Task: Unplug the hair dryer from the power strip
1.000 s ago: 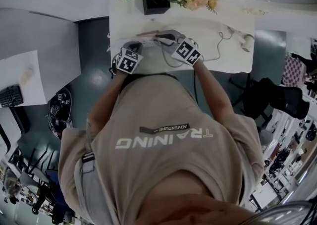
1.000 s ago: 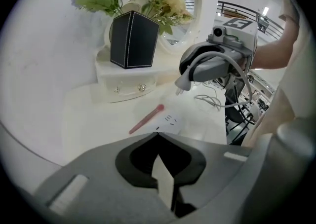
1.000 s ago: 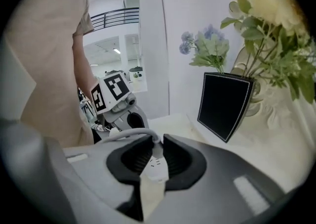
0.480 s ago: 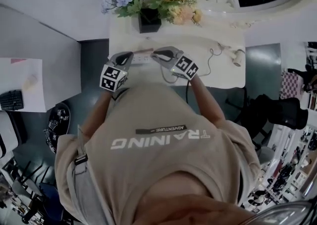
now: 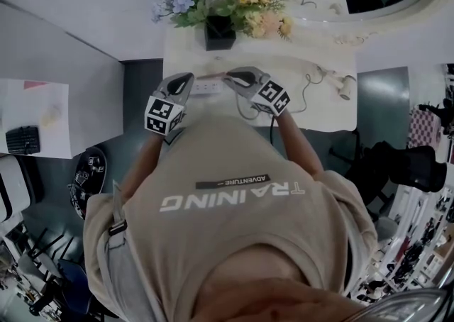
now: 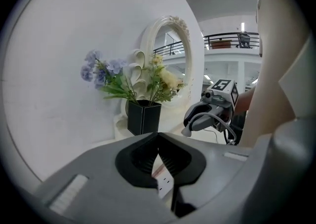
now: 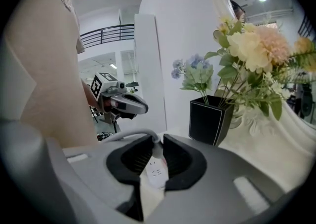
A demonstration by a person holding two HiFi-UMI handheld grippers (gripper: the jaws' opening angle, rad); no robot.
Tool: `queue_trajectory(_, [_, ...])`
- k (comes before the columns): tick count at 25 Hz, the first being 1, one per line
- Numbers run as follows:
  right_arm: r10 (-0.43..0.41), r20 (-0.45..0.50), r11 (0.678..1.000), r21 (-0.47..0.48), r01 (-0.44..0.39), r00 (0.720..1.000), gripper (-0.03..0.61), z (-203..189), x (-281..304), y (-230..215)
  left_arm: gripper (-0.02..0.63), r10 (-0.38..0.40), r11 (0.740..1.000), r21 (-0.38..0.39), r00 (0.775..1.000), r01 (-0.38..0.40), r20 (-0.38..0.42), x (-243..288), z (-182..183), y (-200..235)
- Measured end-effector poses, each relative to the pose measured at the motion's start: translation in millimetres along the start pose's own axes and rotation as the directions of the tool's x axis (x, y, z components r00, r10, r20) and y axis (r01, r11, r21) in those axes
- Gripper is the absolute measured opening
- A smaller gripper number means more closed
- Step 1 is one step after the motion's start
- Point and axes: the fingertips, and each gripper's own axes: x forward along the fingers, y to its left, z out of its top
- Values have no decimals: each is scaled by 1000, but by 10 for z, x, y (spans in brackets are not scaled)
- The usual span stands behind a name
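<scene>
Rear of surface [image 5: 319, 111] closed off: black vase [image 5: 220, 30], flowers [image 5: 234, 5] spreading wide overhead. In front, power strip [image 5: 207, 86] lies crosswise, left gripper [image 5: 187, 78], jaws together, over its left end, right gripper [image 5: 229, 77] clamped on plug [image 7: 154, 151] at its right; narrow gap between them. Cord [image 5: 306, 91] loops rightward to hair dryer [image 5: 346, 86]. Front right corner bare, open from the edge.

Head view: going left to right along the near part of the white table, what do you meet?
left gripper → power strip → right gripper → white cord → hair dryer
</scene>
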Motion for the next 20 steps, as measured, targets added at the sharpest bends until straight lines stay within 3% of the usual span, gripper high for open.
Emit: queue_trajectory(20, [50, -71, 998, -20, -52, 996, 72, -83, 120, 100, 6, 12, 1000, -15, 1000, -12, 9, 33, -80, -14])
